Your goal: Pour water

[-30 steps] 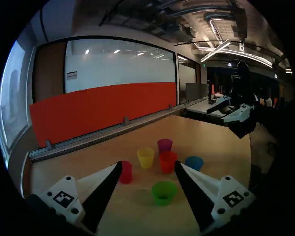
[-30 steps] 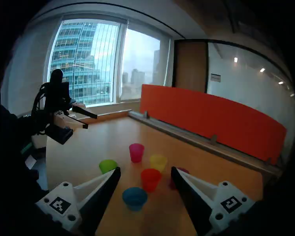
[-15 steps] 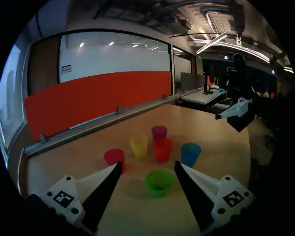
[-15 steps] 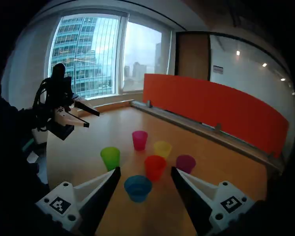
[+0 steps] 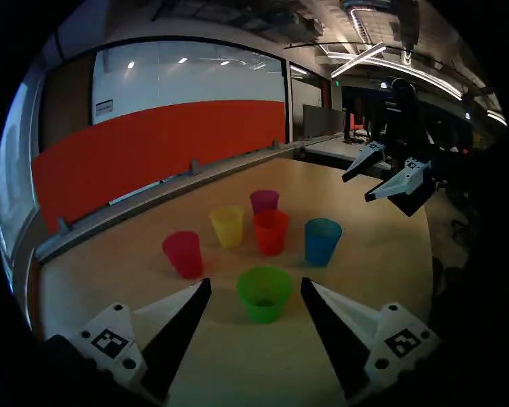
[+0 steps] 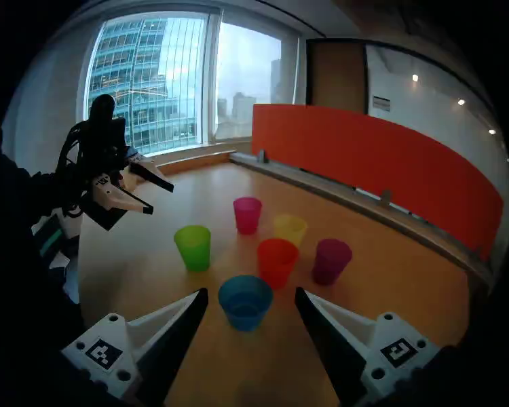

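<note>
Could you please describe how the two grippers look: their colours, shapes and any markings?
Both the left gripper and the right gripper have two pointed, wedge-shaped fingers, white outside, black on the inner faces. Each finger carries a square black-and-white marker near its base. Farther off in the right gripper view, the left gripper shows a dark body with black cables looping beside it.

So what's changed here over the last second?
The left tool and right tool seem to have risen and edged closer to the cups, and now see them more from above. Both stayed open and empty; nothing was grabbed or let go. The cups kept their places, upright.
</note>
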`<state>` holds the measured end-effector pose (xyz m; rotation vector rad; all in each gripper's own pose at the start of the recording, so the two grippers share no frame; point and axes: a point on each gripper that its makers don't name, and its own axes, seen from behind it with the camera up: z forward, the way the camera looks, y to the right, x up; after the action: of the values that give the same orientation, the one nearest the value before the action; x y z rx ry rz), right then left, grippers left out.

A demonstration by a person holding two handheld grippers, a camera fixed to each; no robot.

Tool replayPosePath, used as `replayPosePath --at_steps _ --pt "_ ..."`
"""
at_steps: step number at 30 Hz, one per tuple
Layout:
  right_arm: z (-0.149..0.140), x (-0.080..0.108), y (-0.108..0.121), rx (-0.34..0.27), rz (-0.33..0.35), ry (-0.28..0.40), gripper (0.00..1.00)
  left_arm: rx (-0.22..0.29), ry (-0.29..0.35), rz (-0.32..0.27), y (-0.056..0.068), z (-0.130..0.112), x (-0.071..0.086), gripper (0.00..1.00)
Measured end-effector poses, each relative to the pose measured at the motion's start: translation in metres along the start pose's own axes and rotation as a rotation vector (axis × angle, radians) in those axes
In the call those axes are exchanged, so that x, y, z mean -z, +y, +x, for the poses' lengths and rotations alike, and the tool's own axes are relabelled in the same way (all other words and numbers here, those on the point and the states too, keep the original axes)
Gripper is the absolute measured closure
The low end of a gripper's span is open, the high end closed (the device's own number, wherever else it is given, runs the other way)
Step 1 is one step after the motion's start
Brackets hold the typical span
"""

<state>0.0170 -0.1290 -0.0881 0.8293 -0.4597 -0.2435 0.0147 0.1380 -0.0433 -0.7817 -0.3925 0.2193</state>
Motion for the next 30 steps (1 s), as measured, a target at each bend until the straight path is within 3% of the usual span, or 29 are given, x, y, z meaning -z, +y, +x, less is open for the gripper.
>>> replayPosePath --at_steps 13,18,30 --pt "-0.032 -0.019 -0.004 -0.008 0.008 -0.056 0.01 -0.01 -0.078 -0.03 0.008 -0.037 -0.014 0.01" --pt "-0.04 -0.026 -0.003 -0.01 0.009 -0.069 0.01 -0.033 -0.1 -0.03 0.008 -0.046 -0.02 0.02" --pt "-0.061 -0.044 -0.005 -0.001 0.018 -0.111 0.01 -0.027 -0.154 -0.064 0.009 -0.062 -0.036 0.01"
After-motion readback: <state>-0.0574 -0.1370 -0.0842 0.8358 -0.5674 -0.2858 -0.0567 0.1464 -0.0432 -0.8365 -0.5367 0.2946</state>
